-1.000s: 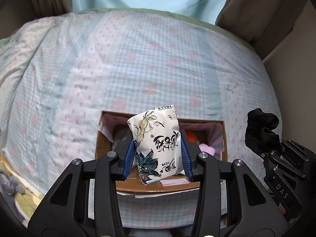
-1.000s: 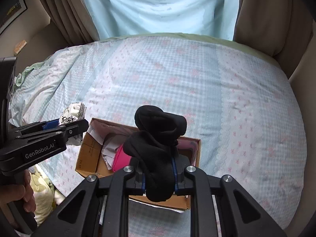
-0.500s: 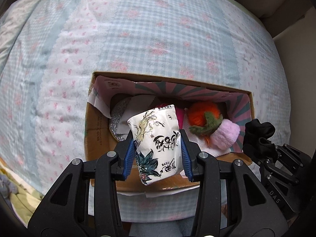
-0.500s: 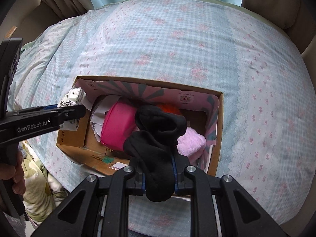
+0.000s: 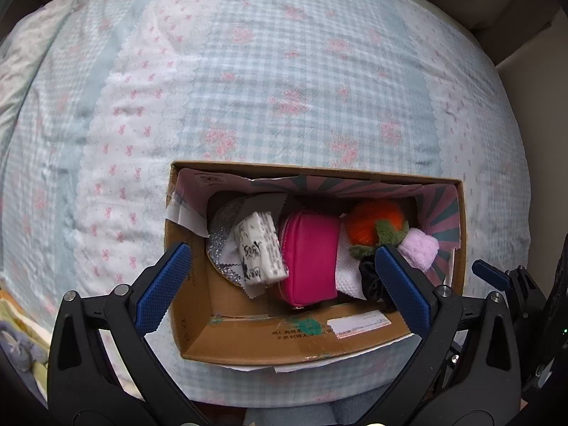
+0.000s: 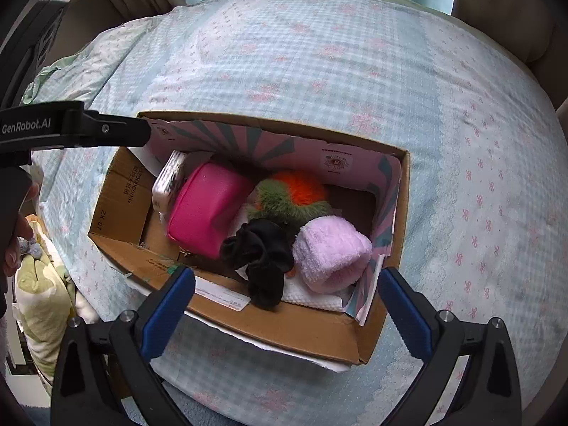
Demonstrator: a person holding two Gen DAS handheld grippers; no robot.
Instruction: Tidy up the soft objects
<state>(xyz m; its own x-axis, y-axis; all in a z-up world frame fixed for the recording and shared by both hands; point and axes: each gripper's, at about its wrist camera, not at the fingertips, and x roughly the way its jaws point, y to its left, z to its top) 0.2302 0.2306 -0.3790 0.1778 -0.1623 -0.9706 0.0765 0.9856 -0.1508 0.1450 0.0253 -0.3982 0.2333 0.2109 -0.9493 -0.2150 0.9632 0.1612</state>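
Right wrist: fluffy lilac cube (image 6: 332,252) beside crumpled black sock (image 6: 261,254).

A: How many containers do I have in front of my tools?
B: One cardboard box (image 5: 248,349), on one checked bedspread (image 5: 284,88).
A: And inside it?
B: Six soft items that I can count: one white printed packet (image 5: 259,252), one pink pouch (image 5: 310,255), one orange-and-green plush (image 5: 376,225), one lilac fluffy roll (image 6: 330,252), one black sock bundle (image 6: 262,259), one white textured cloth (image 5: 346,273). Also one glittery silver disc (image 5: 222,245).
A: And my tools?
B: Two: one left gripper (image 5: 284,285), one right gripper (image 6: 285,310), each with two blue pads.
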